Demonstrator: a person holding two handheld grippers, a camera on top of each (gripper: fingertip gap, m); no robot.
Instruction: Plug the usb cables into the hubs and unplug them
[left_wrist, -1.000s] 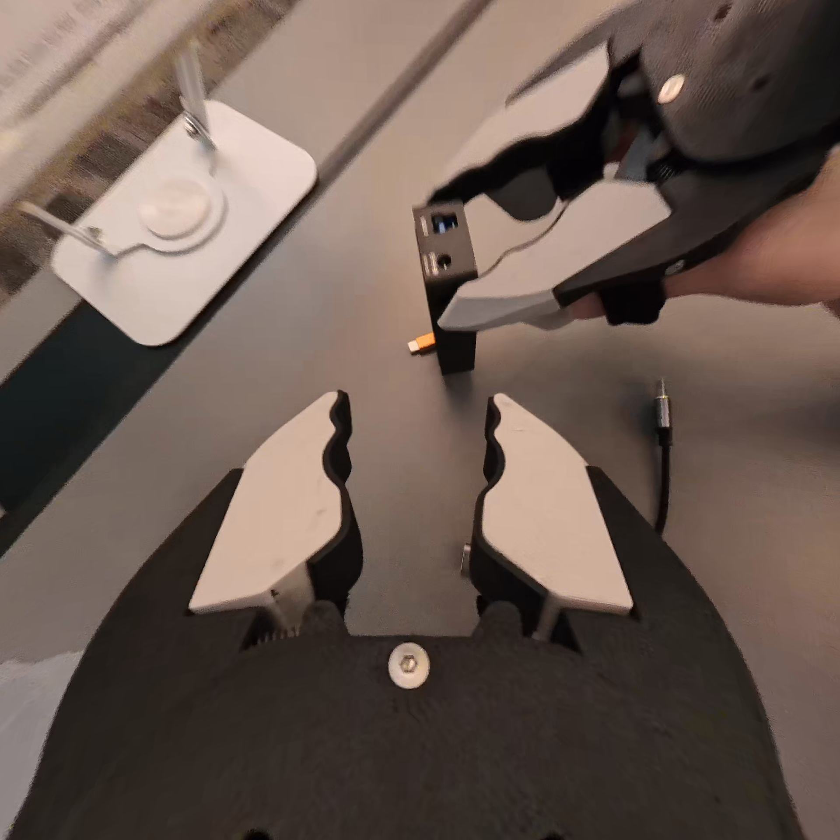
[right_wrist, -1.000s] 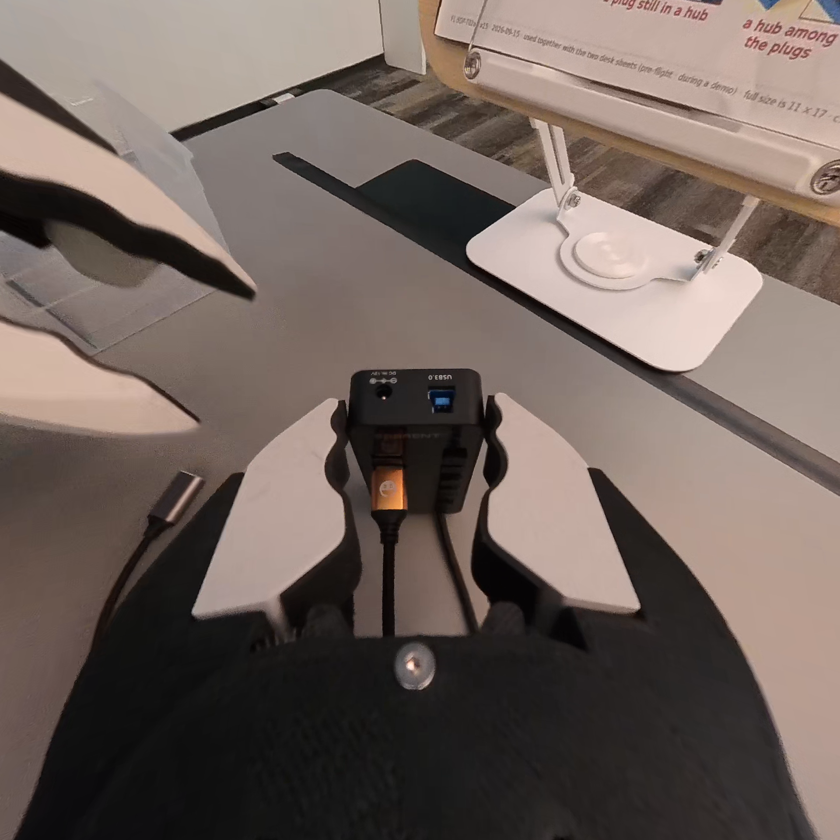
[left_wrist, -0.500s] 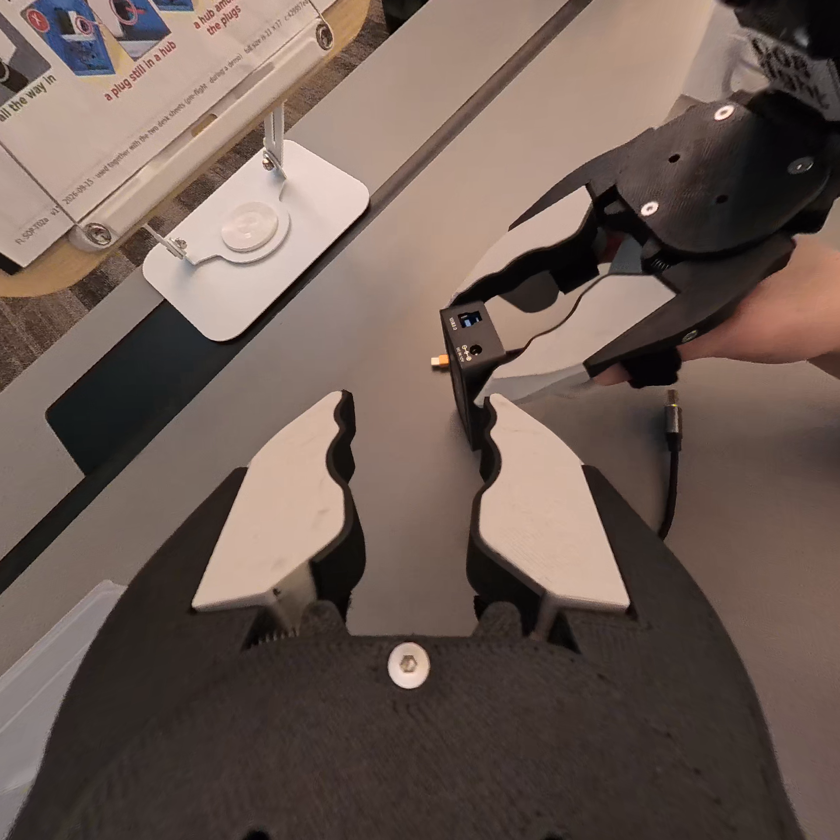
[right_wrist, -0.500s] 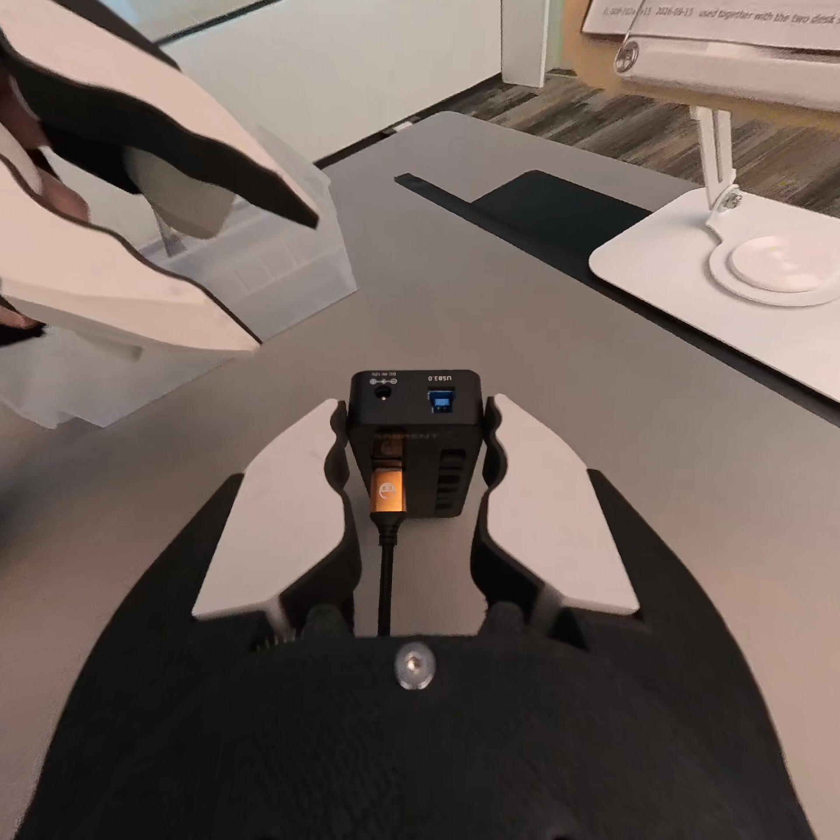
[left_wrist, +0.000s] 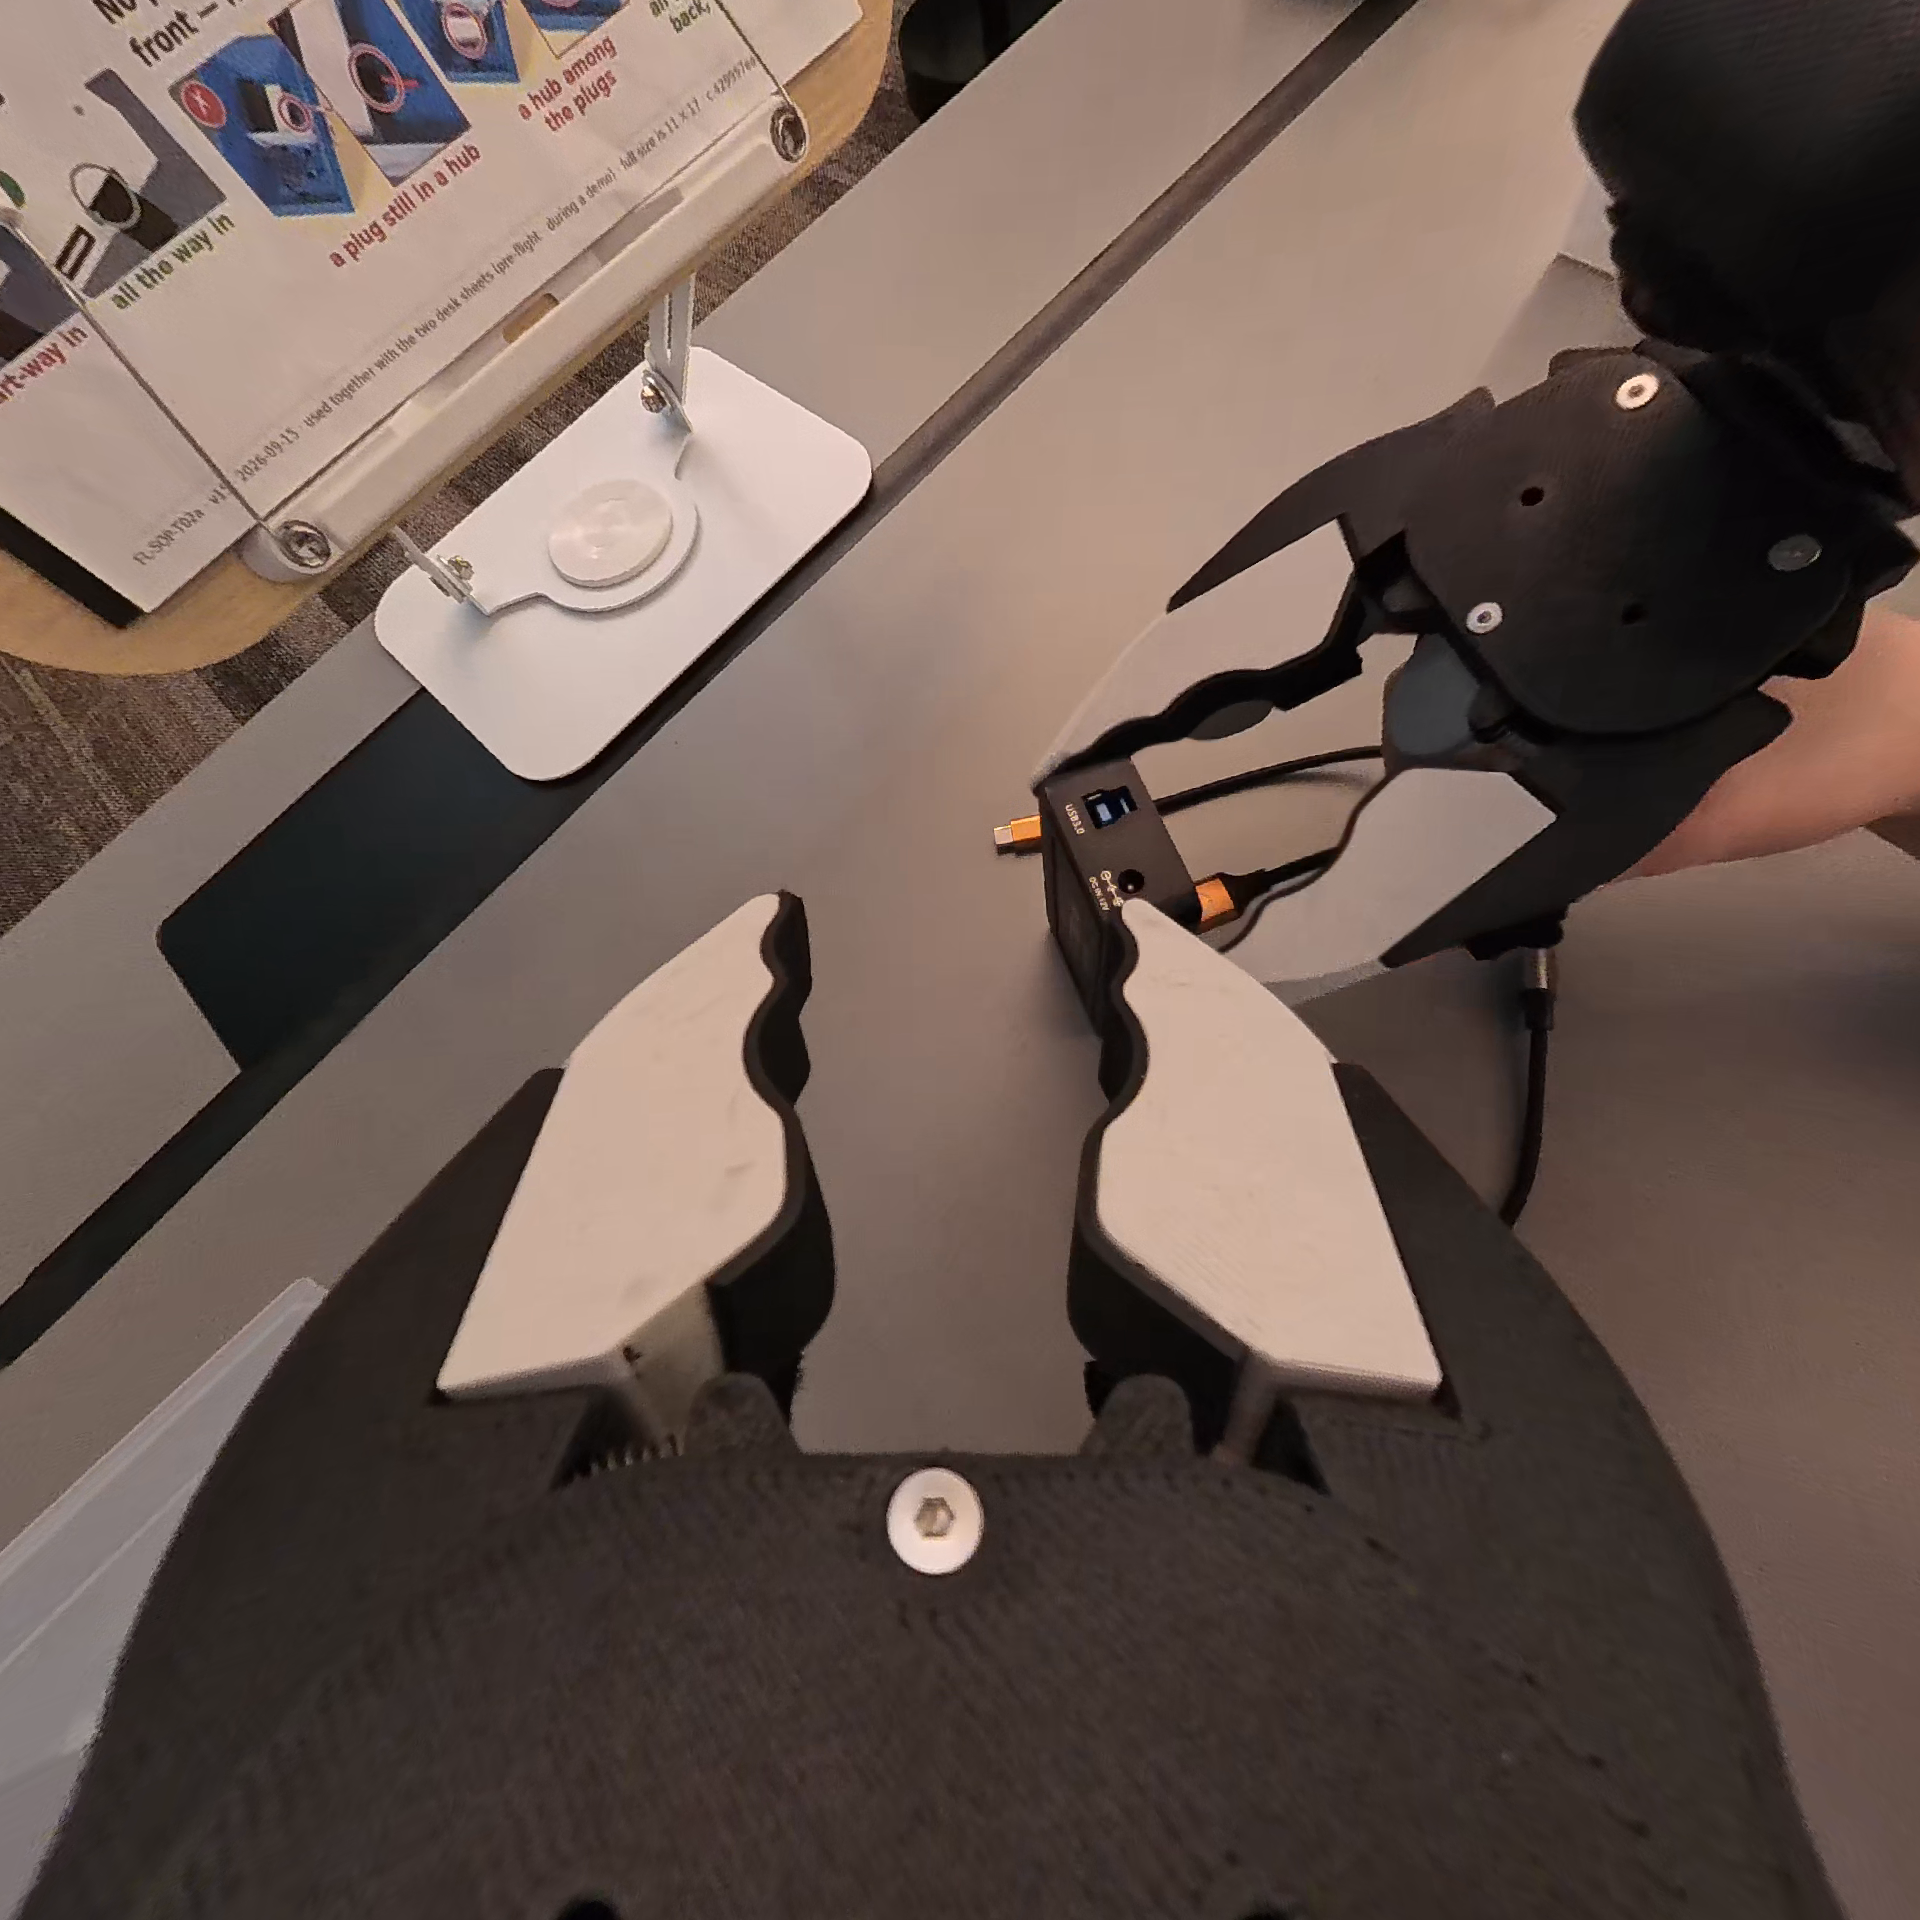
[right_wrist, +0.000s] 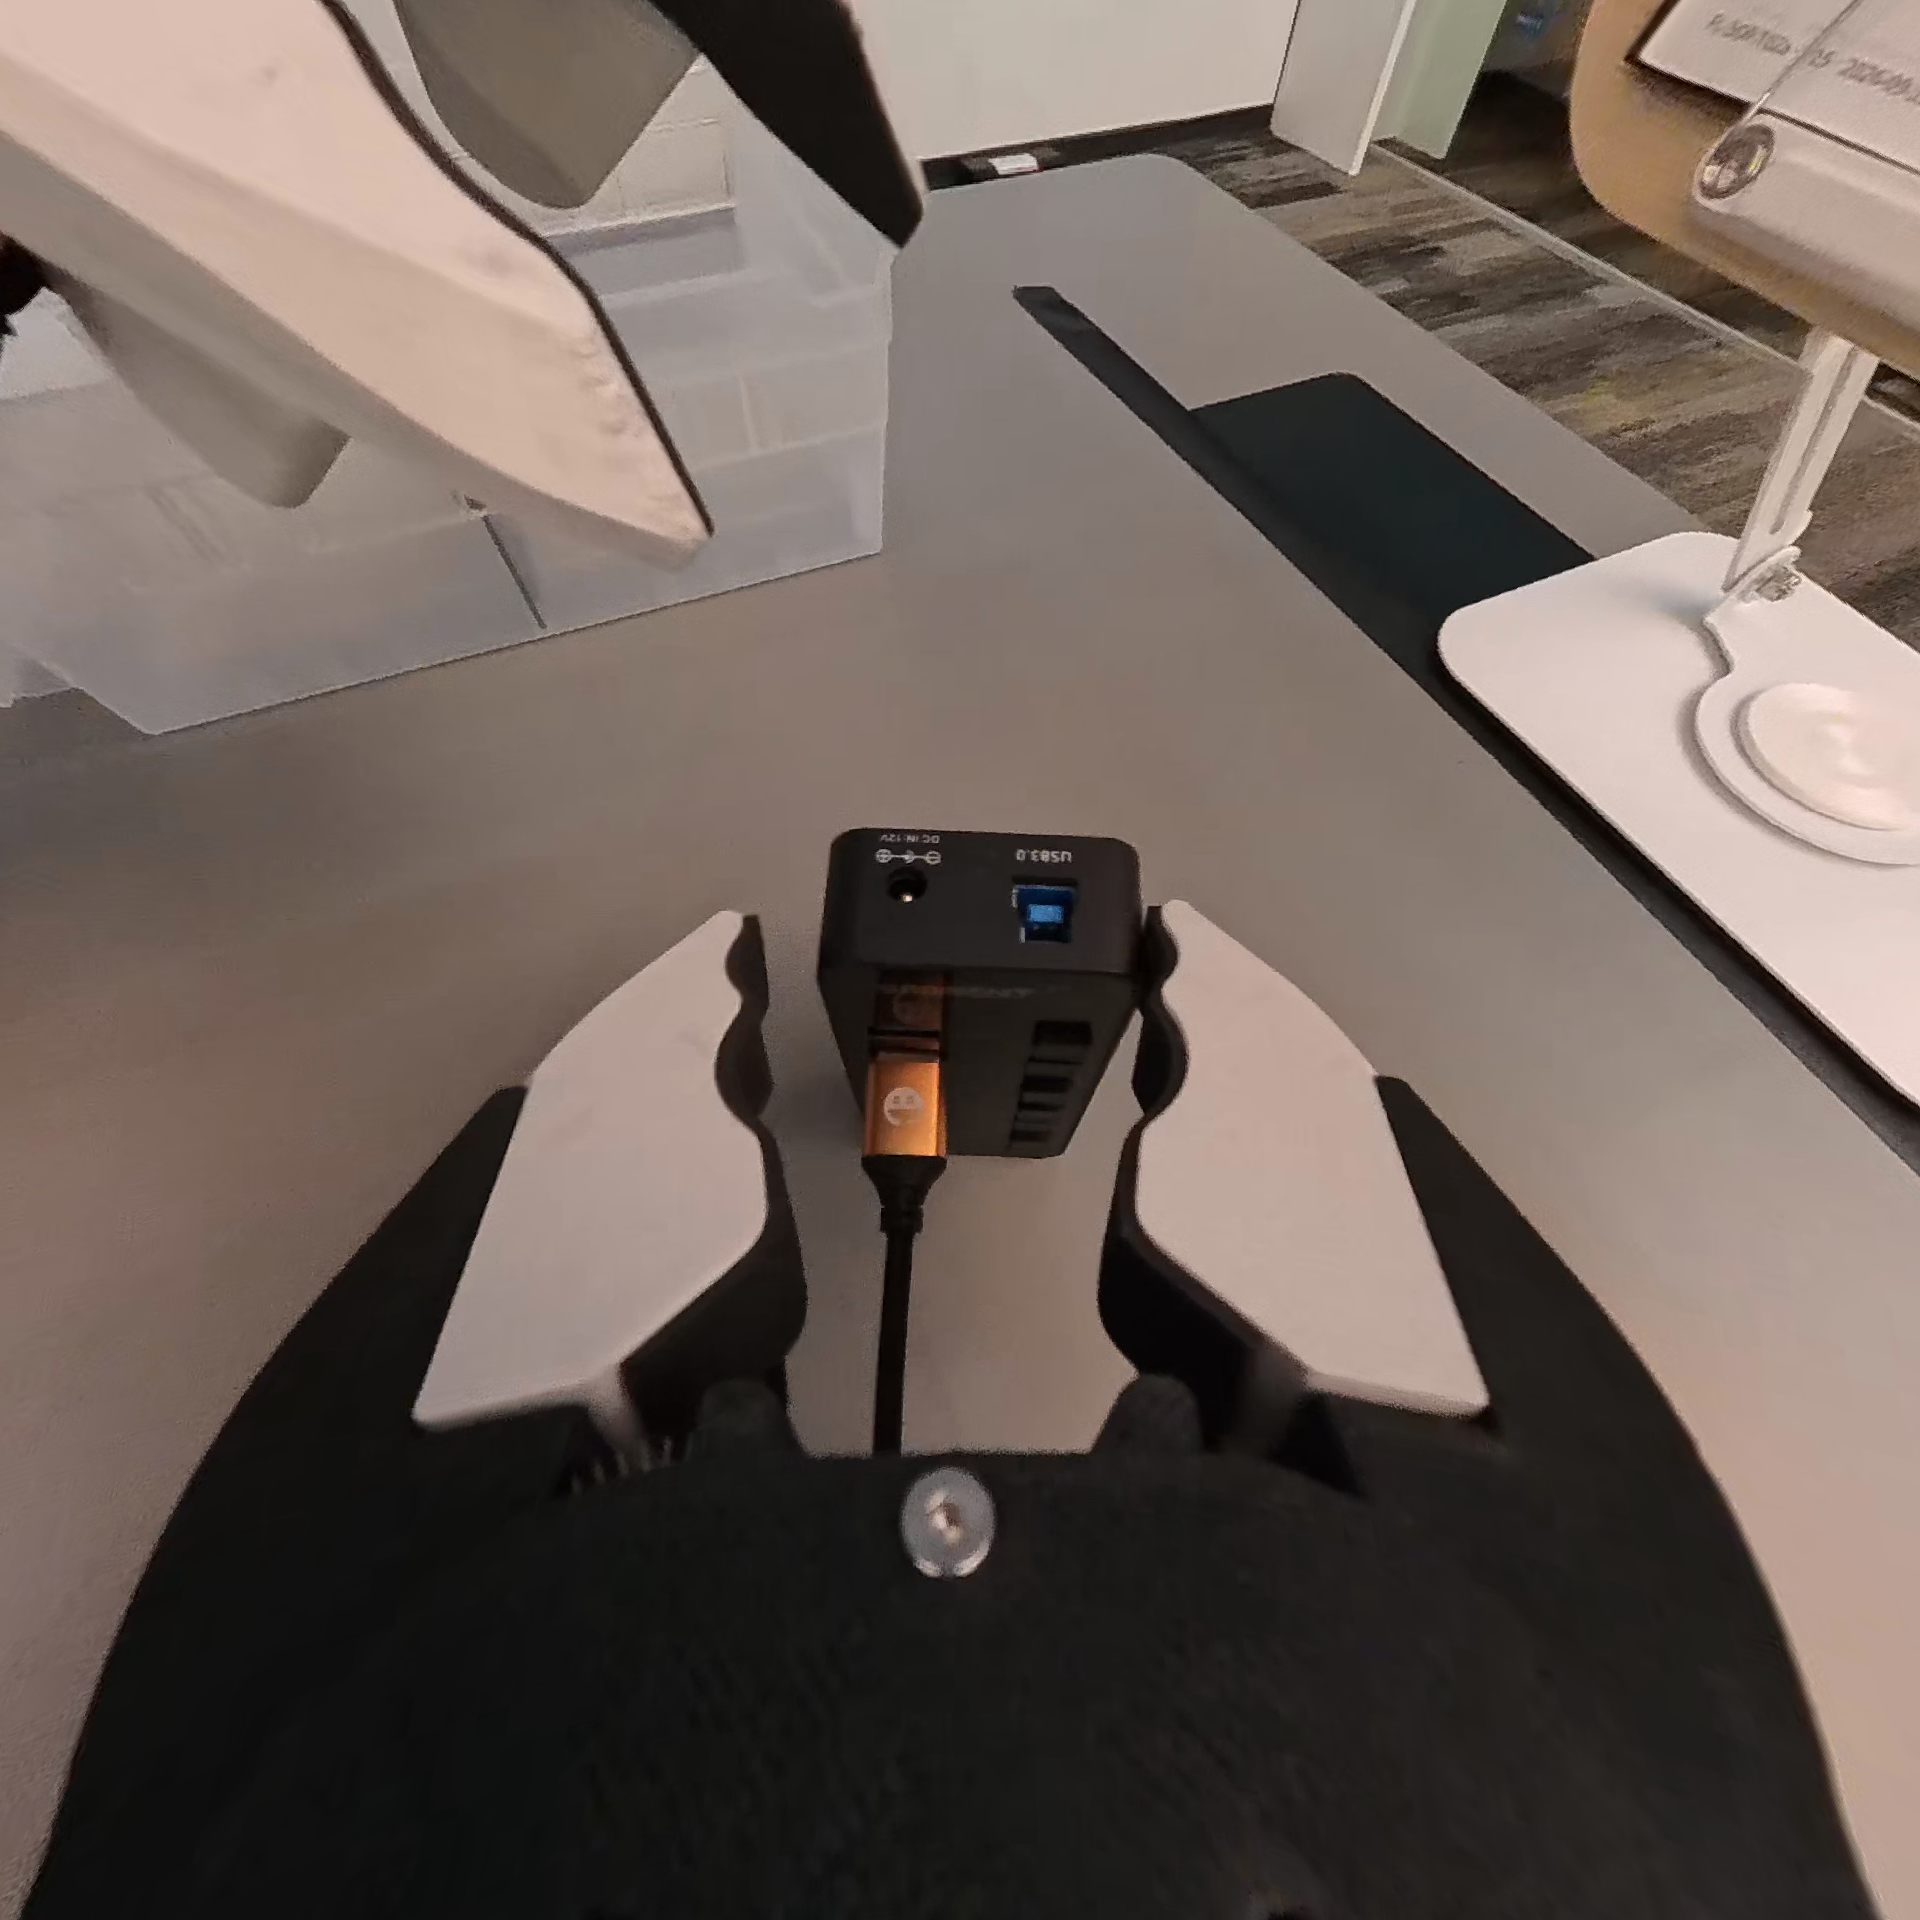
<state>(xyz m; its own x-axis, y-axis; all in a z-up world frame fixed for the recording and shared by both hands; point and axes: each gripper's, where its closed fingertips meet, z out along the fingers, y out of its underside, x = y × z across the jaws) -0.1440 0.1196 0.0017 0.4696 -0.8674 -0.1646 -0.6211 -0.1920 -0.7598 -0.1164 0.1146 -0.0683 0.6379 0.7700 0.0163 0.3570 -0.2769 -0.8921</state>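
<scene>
A black USB hub (right_wrist: 977, 997) stands on its side on the grey table, between the fingers of my right gripper (right_wrist: 951, 920). The jaws are open: the left finger stands clear of the hub and the right fingertip (right_wrist: 1169, 935) is at its side. An orange USB plug (right_wrist: 904, 1112) on a black cable sits in a hub port. In the left wrist view the hub (left_wrist: 1107, 862) shows with the plug (left_wrist: 1216, 899) and a loose orange connector (left_wrist: 1013, 831) behind it. My left gripper (left_wrist: 956, 914) is open and empty, just left of the hub.
A grey-tipped black cable (left_wrist: 1538, 997) lies on the table right of the hub. A document stand with a white base (left_wrist: 623, 561) holds a printed sheet at the back. A clear plastic bin (right_wrist: 727, 416) stands to the left. A dark slot (left_wrist: 364, 883) runs along the table. Across from one pair of fingers to the other is roughly 8 cm.
My right gripper's jaws have opened a little off the hub, which now stands free. My left gripper has drawn back and risen, still open and empty.
</scene>
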